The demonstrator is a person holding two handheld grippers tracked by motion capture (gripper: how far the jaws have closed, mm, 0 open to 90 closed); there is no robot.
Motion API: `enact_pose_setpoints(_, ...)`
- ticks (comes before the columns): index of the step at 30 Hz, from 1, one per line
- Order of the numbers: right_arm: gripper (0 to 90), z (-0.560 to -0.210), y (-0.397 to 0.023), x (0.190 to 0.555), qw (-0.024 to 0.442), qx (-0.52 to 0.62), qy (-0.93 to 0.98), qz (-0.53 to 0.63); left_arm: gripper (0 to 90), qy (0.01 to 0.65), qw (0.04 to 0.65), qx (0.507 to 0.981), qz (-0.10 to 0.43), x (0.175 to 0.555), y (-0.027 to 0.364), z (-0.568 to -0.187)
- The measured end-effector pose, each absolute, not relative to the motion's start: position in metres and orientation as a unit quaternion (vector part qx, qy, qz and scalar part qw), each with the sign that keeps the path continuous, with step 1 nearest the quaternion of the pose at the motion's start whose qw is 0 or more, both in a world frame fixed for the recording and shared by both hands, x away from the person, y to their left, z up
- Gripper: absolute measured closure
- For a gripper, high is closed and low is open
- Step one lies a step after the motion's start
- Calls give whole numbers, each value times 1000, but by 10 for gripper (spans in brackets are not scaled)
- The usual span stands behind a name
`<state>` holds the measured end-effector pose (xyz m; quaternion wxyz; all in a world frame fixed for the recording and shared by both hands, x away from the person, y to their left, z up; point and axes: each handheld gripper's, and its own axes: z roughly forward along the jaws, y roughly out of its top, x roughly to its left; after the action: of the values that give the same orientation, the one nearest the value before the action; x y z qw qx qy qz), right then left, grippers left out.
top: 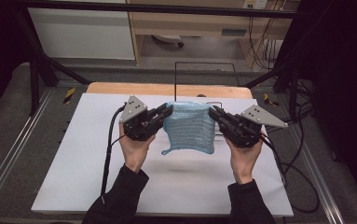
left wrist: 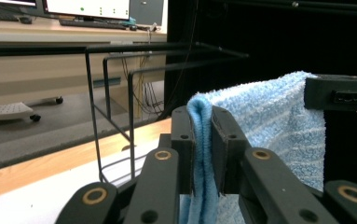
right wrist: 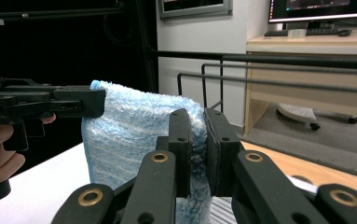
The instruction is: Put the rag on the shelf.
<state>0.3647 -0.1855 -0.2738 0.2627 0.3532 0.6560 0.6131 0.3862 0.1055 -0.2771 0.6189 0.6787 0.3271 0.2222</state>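
Note:
A light blue terry towel (top: pixel 188 126) hangs above the white table sheet (top: pixel 97 154), stretched between both grippers. My left gripper (top: pixel 167 111) is shut on its upper left corner, and my right gripper (top: pixel 212 112) is shut on its upper right corner. In the left gripper view the towel (left wrist: pixel 260 116) is pinched between the jaws of the left gripper (left wrist: pixel 203 140), with the other gripper at the far corner. The right gripper view has the towel (right wrist: pixel 134 135) clamped between the jaws of the right gripper (right wrist: pixel 198 140). A small loop (top: pixel 166 151) dangles at the towel's lower left corner.
A black wire rack (top: pixel 204 77) stands at the table's far edge, behind the towel. Cables (top: pixel 108 144) trail from both grippers over the table's sides. A wooden desk (top: pixel 190 21) and a black frame lie beyond.

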Motion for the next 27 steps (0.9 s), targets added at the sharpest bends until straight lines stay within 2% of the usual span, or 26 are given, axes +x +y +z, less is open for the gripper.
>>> enact_pose_setpoints(27, 827, -222, -194, 378, 318, 341, 612, 639, 802, 303, 662, 640, 247, 404, 91, -221)
